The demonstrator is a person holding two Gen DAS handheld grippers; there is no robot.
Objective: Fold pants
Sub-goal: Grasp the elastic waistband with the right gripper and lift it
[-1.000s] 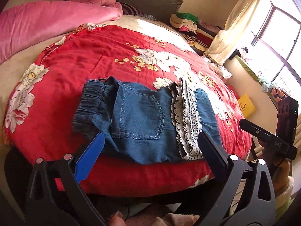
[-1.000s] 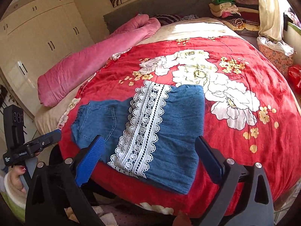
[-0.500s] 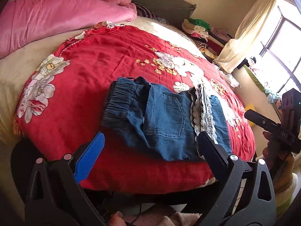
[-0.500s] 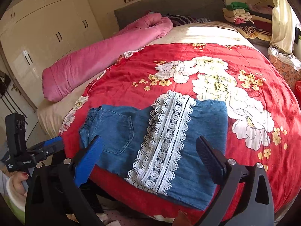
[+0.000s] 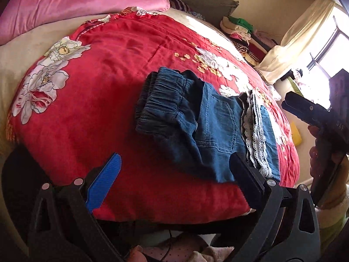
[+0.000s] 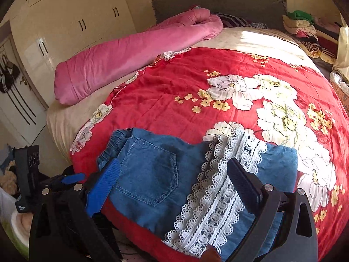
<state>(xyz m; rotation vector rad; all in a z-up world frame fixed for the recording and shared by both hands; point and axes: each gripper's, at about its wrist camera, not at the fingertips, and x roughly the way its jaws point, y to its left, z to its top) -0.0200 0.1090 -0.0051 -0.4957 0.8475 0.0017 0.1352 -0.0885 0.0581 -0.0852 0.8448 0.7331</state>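
Note:
Blue denim pants (image 5: 209, 128) lie folded on the red floral blanket (image 5: 113, 69) near the bed's front edge, elastic waistband (image 5: 163, 100) to the left, white lace trim (image 5: 255, 135) to the right. In the right wrist view the pants (image 6: 152, 174) show a back pocket, and the lace band (image 6: 218, 198) runs across them. My left gripper (image 5: 174, 174) is open and empty, just short of the pants' near edge. My right gripper (image 6: 172, 179) is open and empty, low over the pants. Each gripper shows in the other's view: the right one (image 5: 309, 109), the left one (image 6: 52, 181).
A rolled pink quilt (image 6: 135, 50) lies along the bed's far left side. Stacked folded clothes (image 6: 305, 28) sit at the far right by a cream curtain (image 5: 290, 43). White wardrobes (image 6: 65, 21) stand behind the bed. A grey headboard (image 6: 218, 2) is at the back.
Both grippers have moved closer to the pants. The left view has swung left toward the waistband; the right gripper has dropped low over the pocket and lace. The pants lie as before.

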